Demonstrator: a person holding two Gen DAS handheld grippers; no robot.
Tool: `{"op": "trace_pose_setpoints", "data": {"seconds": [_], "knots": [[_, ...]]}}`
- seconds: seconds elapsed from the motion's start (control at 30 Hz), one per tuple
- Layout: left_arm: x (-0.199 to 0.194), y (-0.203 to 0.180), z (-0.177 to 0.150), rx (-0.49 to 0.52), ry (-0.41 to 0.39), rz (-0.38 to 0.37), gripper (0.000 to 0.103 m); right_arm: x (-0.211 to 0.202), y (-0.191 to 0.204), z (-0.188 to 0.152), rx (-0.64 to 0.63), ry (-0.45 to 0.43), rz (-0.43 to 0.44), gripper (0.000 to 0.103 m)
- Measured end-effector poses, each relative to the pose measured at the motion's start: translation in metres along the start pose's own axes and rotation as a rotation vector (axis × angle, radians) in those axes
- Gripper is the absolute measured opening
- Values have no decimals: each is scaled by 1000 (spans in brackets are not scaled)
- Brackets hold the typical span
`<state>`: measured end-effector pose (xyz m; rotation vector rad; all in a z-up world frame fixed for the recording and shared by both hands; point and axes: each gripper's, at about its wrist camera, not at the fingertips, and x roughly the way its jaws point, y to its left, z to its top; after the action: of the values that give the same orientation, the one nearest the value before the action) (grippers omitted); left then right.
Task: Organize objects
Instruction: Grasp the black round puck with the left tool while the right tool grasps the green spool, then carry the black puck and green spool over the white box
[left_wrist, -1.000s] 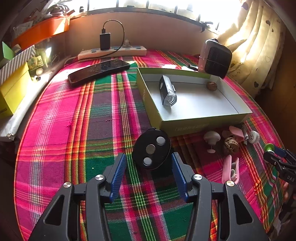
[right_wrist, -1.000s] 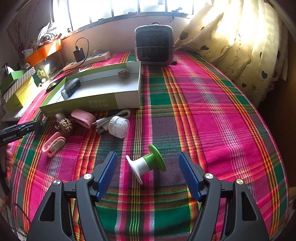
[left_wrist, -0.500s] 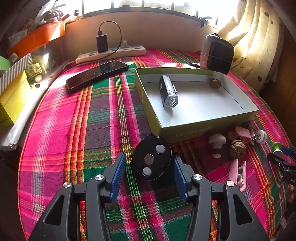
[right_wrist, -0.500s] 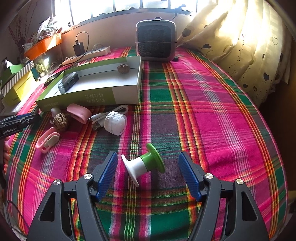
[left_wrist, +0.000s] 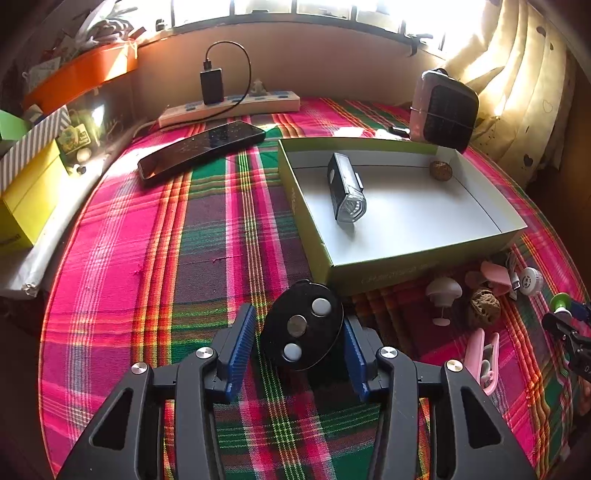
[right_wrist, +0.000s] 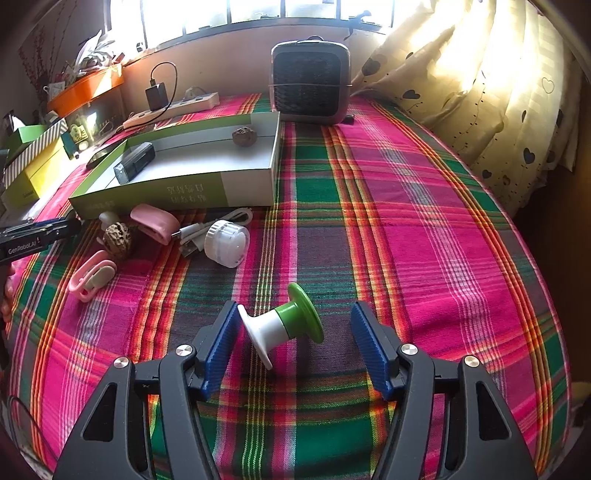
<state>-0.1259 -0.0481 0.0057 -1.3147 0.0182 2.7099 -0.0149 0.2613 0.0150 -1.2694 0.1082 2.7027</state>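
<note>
1. The plaid cloth (right_wrist: 424, 236) on the right side is bare, so a hand can move there freely.
2. The green box (left_wrist: 406, 275) has low walls and an open top. Most of its white floor is free. Only a black bike light (left_wrist: 345, 190) and a walnut (left_wrist: 440, 170) lie in it.
3. In front of the box, small things crowd together: a white cap (right_wrist: 226, 243), a cable (right_wrist: 207, 227), a pink clip (right_wrist: 92, 278) and another walnut (right_wrist: 117, 238).
4. A grey fan (right_wrist: 310, 86) blocks the far end.
5. A phone (left_wrist: 201, 147) and power strip (left_wrist: 229, 107) fill the far left.
</note>
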Motion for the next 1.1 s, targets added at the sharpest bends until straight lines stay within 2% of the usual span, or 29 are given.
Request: {"op": "trace_pose_setpoints", "data": {"seconds": [0.13, 0.2, 0.53, 1.1], "knots": [[0, 1, 0, -4, 2, 2, 39, -1, -1, 0, 1, -3, 1, 53], [0, 1, 1, -4, 1, 11, 33, -1, -1, 0, 1, -4, 2, 49], [0, 1, 1, -10, 0, 9, 33, -1, 0, 1, -5, -9, 7, 34], [-1, 1, 0, -8, -2, 9, 33, -1, 1, 0, -3, -10, 9, 33]]}}
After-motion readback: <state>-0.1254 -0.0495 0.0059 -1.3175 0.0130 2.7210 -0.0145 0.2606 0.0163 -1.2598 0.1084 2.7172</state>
